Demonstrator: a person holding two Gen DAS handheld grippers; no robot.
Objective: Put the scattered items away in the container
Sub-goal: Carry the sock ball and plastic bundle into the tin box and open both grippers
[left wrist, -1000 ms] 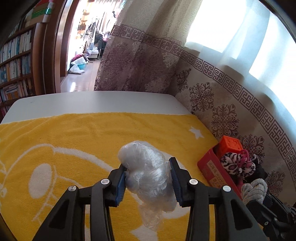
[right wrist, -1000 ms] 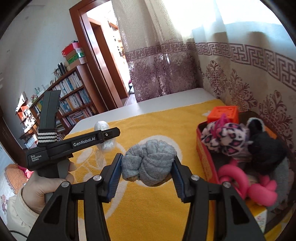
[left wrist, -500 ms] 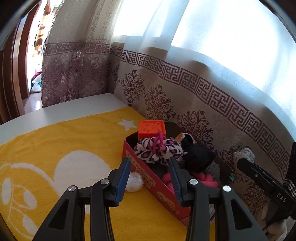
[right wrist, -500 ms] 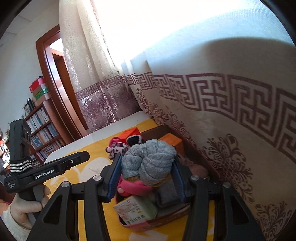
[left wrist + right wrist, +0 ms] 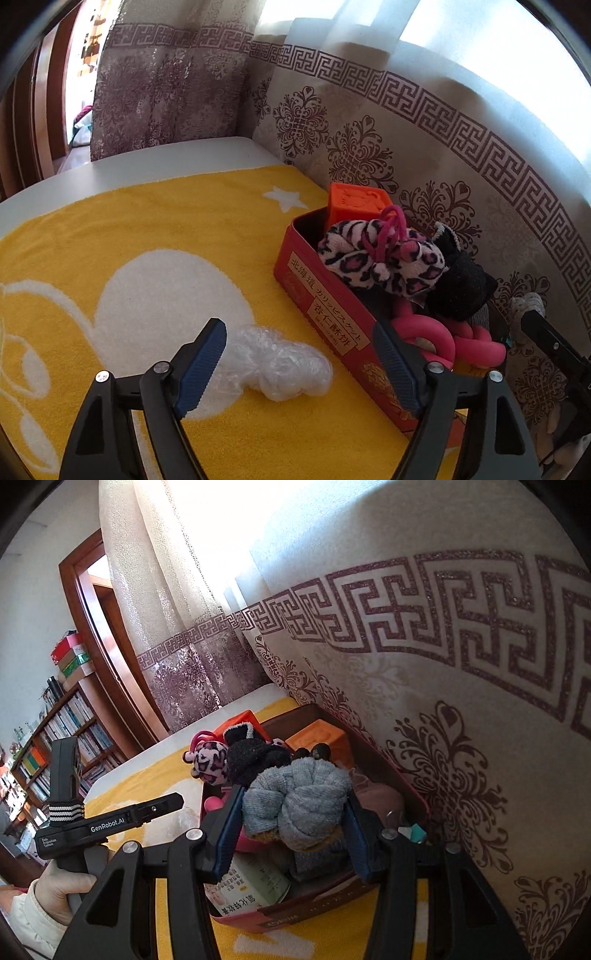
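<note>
A yellow towel [image 5: 155,236] with white shapes covers the table, hemmed by a patterned curtain [image 5: 424,122] on the far side. The left gripper [image 5: 299,365] has just been opening; its jaws stand wide apart, and the crumpled clear plastic bag [image 5: 280,365] lies loose on the towel between them, nearer the left finger, touching neither pad. Just beyond its right finger sits the red box [image 5: 321,295], crammed with a spotted plush toy [image 5: 380,258], black sock, orange block and pink rings. The right gripper [image 5: 291,823] is clamped on a grey sock ball [image 5: 295,805], holding it above the box's contents.
</note>
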